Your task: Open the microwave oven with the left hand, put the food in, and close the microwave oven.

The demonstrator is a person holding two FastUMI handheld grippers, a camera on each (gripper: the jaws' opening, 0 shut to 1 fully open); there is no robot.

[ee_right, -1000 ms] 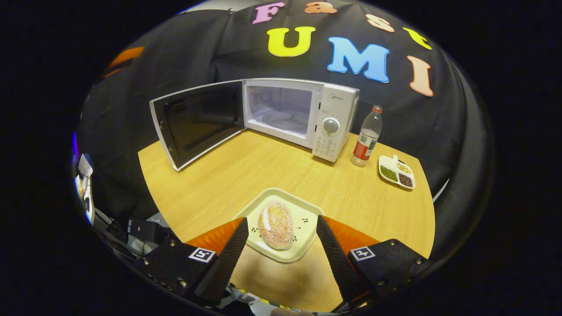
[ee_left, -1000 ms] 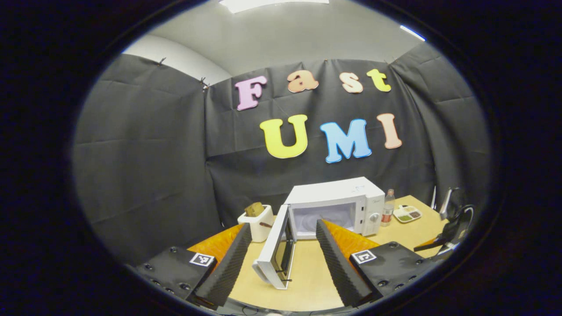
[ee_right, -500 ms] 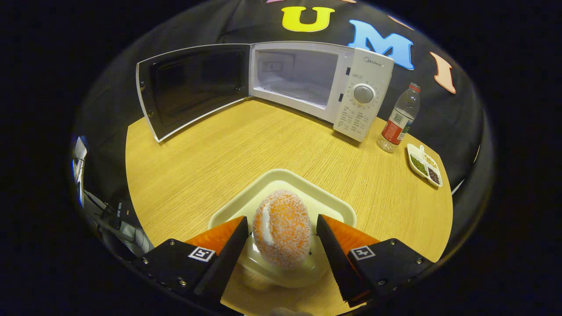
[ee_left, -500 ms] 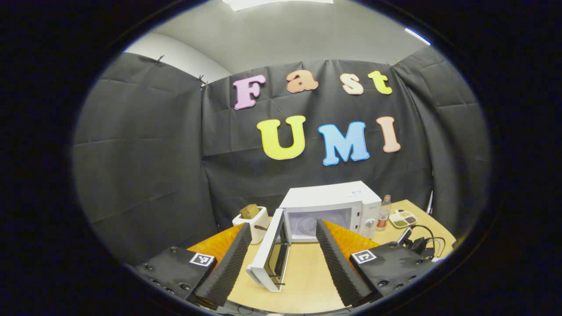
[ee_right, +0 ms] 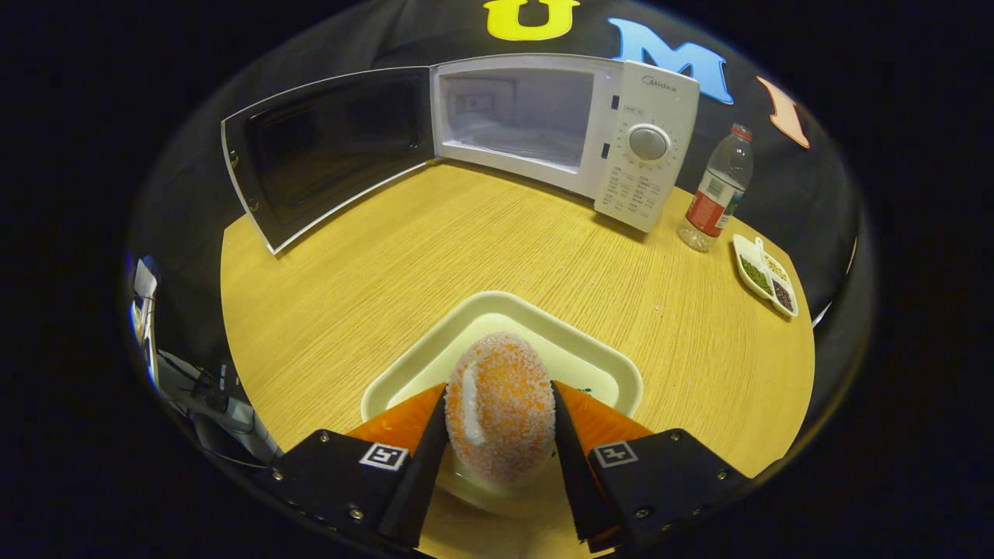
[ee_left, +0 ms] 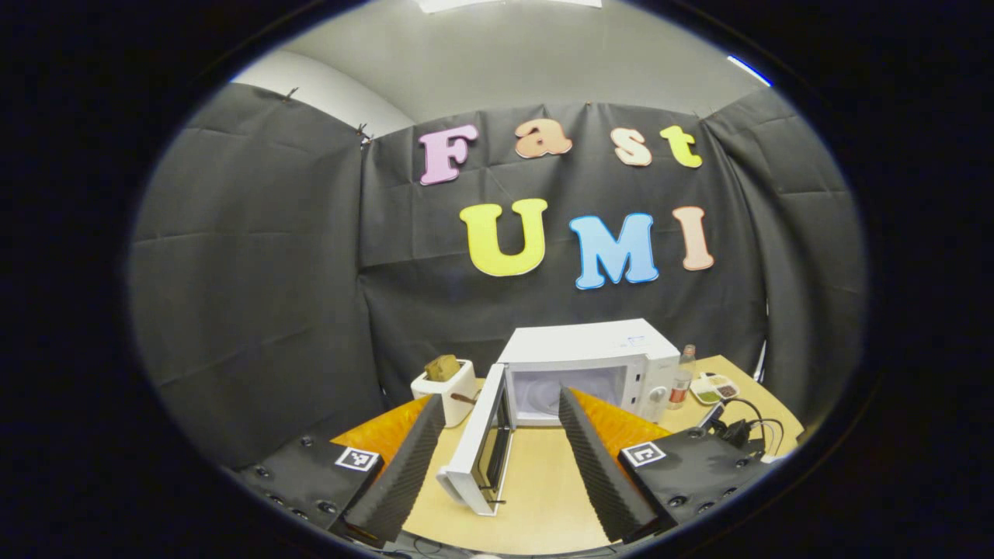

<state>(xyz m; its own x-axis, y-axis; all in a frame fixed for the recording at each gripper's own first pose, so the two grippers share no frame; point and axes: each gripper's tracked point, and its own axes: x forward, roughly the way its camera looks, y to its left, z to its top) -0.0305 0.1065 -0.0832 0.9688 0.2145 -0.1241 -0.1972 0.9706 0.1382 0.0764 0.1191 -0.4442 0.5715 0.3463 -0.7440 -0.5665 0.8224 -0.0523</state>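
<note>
The right gripper (ee_right: 501, 458) is closing on the food (ee_right: 501, 415), a round sugared bun that is lying on a pale tray (ee_right: 598, 365) near the front edge of the bench (ee_right: 404, 272). Its jaws are narrow now and both seem to be pressing on the sides of the bun, so I judge that the grasp is being made at this moment. The bun looks soft, so the squeeze should be only firm enough to carry it; more pressure would crush it or rub off the coating. It is better to lift it straight up first, so that the tray is not dragged along.

The microwave oven (ee_right: 644, 155) is standing at the back edge of the bench, and its door (ee_right: 326, 155) is swung wide open toward the back left corner, so the cavity is free to receive the food. The way across the bench looks free. A bottle (ee_right: 718, 190) and a small divided dish (ee_right: 765, 272) are sitting toward the right edge, well apart from this way.

The left gripper (ee_left: 497, 458) is hovering before the open door (ee_left: 485, 442) with its jaws wide and holding nothing. It should be staying clear of the opening until the bun is inside.
</note>
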